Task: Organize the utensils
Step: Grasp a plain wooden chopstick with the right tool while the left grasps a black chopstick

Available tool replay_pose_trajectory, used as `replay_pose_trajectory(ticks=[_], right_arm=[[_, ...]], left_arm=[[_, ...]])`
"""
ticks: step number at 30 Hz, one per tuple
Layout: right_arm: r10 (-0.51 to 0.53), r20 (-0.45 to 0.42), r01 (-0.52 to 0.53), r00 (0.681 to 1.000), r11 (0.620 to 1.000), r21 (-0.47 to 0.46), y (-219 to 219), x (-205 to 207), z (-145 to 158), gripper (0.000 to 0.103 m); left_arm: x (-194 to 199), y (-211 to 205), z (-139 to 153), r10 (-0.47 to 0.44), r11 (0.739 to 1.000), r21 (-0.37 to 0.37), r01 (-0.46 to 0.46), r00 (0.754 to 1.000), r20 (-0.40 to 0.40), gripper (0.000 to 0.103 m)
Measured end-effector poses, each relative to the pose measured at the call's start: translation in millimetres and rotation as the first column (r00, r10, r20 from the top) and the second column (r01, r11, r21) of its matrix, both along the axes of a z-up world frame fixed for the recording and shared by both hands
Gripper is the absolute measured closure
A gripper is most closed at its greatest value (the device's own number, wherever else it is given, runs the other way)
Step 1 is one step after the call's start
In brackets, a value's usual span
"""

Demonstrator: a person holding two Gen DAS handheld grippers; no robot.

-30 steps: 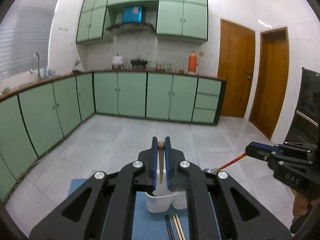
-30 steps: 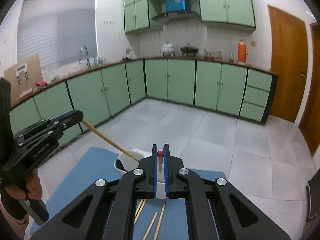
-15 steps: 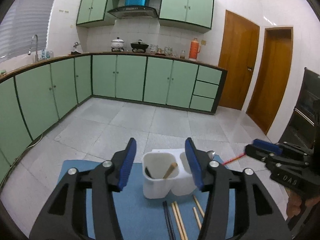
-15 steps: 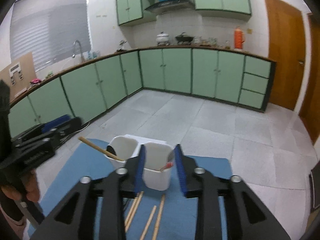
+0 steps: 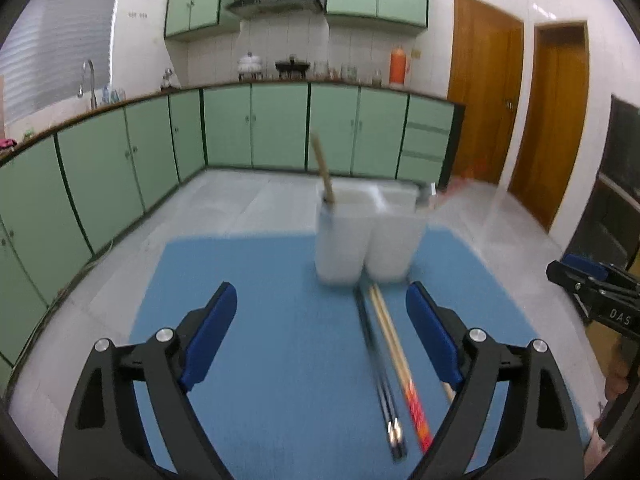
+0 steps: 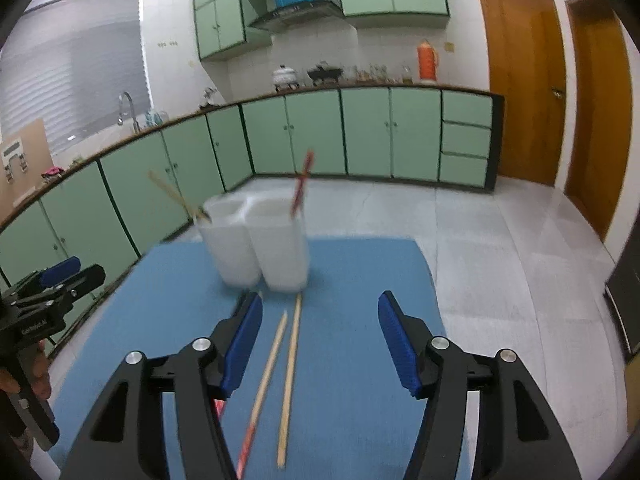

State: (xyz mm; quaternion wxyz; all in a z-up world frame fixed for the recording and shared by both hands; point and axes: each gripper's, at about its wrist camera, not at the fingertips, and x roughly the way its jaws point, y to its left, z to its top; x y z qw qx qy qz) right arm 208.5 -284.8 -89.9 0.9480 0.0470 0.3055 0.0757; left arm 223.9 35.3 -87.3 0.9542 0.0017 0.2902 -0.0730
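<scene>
Left claw point(image 5: 322, 338) spread wide, empty, above black chopsticks point(image 5: 380, 376) and light wooden chopsticks point(image 5: 394, 354) on blue mat point(image 5: 260, 280). Right claw point(image 6: 320, 340) likewise gaping, empty. Beyond, near mat's far edge: white two-compartment plastic holder point(image 6: 256, 248), wooden-handled utensil point(image 5: 323, 172) in left compartment, red-handled utensil point(image 6: 301, 188) in right.

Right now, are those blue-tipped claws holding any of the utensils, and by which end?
No. The left gripper and the right gripper are open and empty; the chopsticks lie loose on the blue mat.
</scene>
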Motion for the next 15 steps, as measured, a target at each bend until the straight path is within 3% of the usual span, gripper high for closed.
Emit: replay_pose_trajectory(ticks=[7, 15], right_arm=[[0.017, -0.097, -0.021, 0.995, 0.999, -0.039, 14.6, -37.3, -56.7, 0.046], [0.041, -0.169, -0.046, 0.985, 0.999, -0.026, 26.9, -53.9, -94.6, 0.065]], left_arm=[[-31.9, 4.5, -49.9, -0.006, 0.999, 0.047, 0.012, 0.994, -0.108, 0.019], [-47.5, 8.6, -76.7, -0.005, 0.998, 0.059, 0.016, 0.983, -0.185, 0.019]])
